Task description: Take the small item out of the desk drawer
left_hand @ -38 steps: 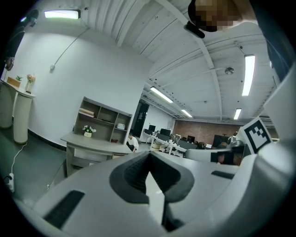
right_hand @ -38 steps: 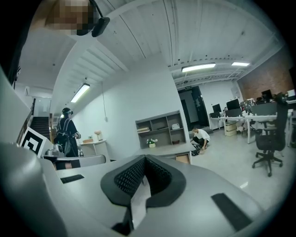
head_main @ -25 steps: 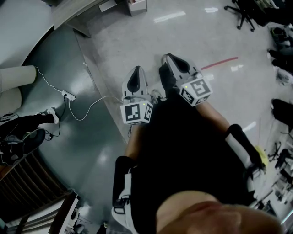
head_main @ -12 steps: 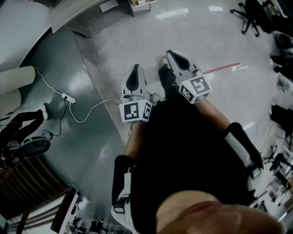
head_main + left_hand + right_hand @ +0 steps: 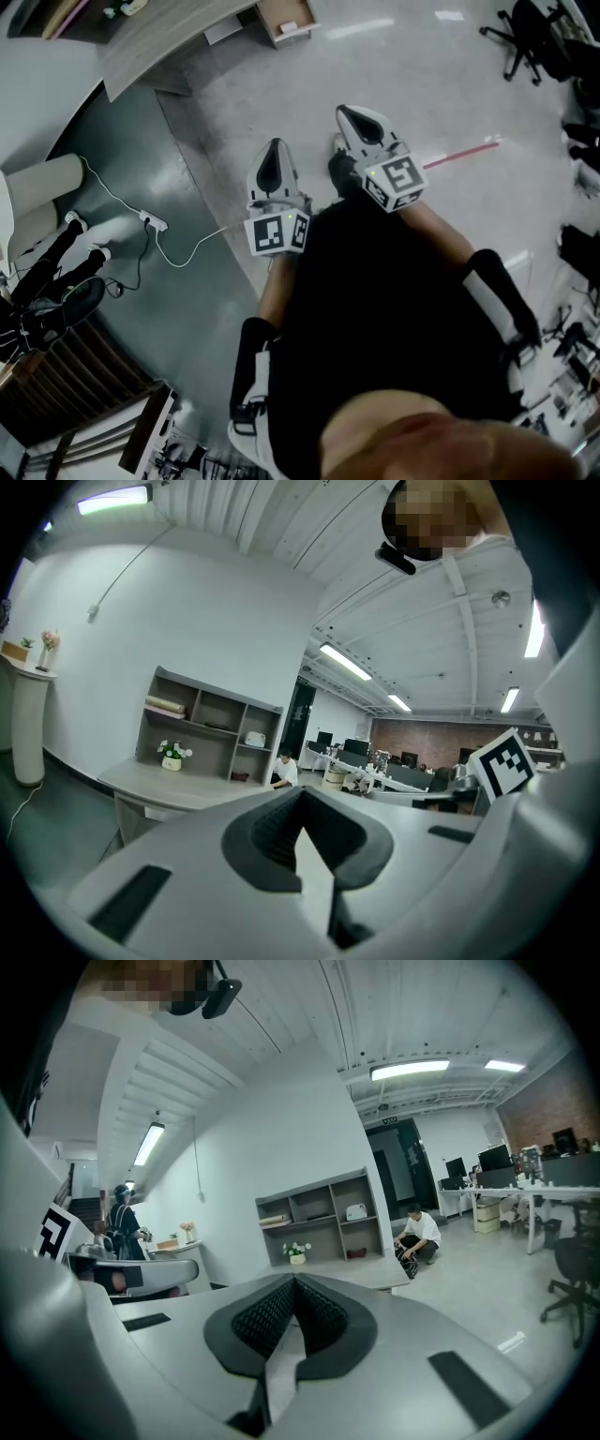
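Pale polished floor (image 5: 281,94) fills the upper half of the head view, with a darker grey stretch at the left where a white cable and power strip (image 5: 153,223) lie. A red line (image 5: 464,150) crosses the floor at right of centre, and an office chair (image 5: 525,37) is cut off at the upper right corner. The wearer's dark clothing hides most of the lower half of this view.

At the top left runs a grey desk (image 5: 159,37), its far end cut off by the frame edge. Just beside it at the top centre sits a brown open drawer (image 5: 286,17) with something pale inside. That is where the small item would be, but it is too small to identify.

The left gripper (image 5: 276,147) and right gripper (image 5: 347,114) are held side by side over the floor, well apart from the desk. In the left gripper view the left gripper (image 5: 302,797) has its jaws together with nothing between them. The right gripper (image 5: 293,1282) is likewise closed and empty.

Beyond both grippers stands a grey shelf unit (image 5: 202,728) on the desk, with a small flower pot (image 5: 172,755). A crouching person (image 5: 417,1232) is on the floor near the desk's end. The desk front below the top is hidden behind the gripper bodies.
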Action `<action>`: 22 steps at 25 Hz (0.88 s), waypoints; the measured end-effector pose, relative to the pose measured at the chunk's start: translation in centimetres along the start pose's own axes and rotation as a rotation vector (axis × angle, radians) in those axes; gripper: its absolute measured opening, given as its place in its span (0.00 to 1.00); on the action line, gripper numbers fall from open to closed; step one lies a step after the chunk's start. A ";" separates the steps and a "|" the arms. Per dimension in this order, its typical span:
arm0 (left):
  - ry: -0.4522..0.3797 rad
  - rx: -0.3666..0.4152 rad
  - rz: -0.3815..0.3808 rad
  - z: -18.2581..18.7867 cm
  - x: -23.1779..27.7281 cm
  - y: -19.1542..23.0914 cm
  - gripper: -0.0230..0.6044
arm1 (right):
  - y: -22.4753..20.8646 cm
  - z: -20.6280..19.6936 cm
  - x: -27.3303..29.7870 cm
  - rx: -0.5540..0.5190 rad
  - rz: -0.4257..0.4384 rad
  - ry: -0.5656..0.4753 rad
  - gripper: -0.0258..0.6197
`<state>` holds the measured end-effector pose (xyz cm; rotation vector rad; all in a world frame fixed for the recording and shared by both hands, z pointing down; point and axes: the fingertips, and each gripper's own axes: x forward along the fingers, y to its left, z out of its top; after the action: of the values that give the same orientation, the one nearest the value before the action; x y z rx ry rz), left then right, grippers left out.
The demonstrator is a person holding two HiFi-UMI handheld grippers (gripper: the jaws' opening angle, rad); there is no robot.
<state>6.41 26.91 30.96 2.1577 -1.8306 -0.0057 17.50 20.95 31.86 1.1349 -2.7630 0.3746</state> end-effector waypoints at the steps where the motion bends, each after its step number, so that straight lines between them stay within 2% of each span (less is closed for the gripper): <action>1: 0.004 0.003 0.005 0.2 1.3 0.1 0.03 | -1.0 0.1 0.8 -0.006 0.000 0.008 0.04; 7: 0.015 0.029 0.018 1.9 7.8 0.2 0.03 | -5.7 0.6 4.7 -0.008 -0.001 0.030 0.04; 14: 0.012 0.042 0.005 3.8 12.6 1.1 0.03 | -9.0 0.4 8.9 0.031 -0.023 0.060 0.04; 22: 0.019 0.021 -0.035 3.6 18.1 6.4 0.03 | -10.6 -1.1 16.1 0.055 -0.081 0.082 0.04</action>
<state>2.82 7.81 32.55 2.1960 -1.7904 0.0269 13.64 3.17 38.22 1.2108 -2.6424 0.4798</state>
